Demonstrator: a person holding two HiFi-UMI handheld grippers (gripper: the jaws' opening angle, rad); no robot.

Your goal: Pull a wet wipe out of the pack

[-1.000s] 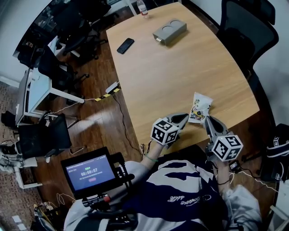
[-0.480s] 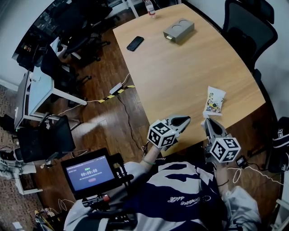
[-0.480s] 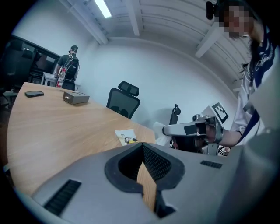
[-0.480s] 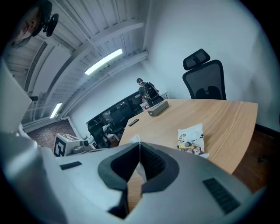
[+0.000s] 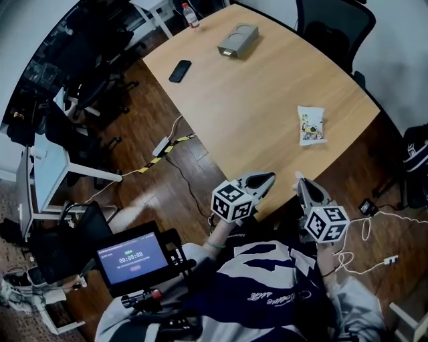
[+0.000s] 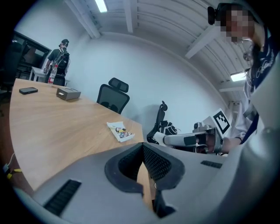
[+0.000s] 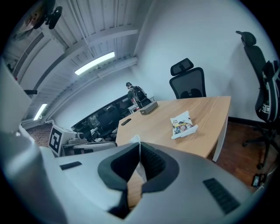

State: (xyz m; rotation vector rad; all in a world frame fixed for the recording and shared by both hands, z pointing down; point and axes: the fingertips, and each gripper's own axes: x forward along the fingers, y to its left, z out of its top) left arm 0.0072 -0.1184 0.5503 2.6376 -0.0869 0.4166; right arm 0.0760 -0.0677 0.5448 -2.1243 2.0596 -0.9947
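Note:
The wet wipe pack (image 5: pixel 311 125), white with a colourful print, lies flat near the right edge of the wooden table (image 5: pixel 254 100); it also shows as the pack (image 6: pixel 120 131) and the pack (image 7: pixel 183 124). Both grippers hover off the table's near edge, well short of the pack. My left gripper (image 5: pixel 264 179) is shut with nothing between its pads (image 6: pixel 142 146). My right gripper (image 5: pixel 299 182) is shut, and a thin white wipe (image 7: pixel 134 139) sticks up from between its pads (image 7: pixel 139 148).
A black phone (image 5: pixel 180 71), a grey box (image 5: pixel 237 40) and a bottle (image 5: pixel 190 15) sit at the table's far end. A black office chair (image 5: pixel 331 23) stands behind the table. A timer screen (image 5: pixel 132 256) is at my lower left; cables (image 5: pixel 167 142) cross the floor.
Both grippers have drawn back from beside the pack to beyond the table's near edge. The pack stays on the table, now farther from them.

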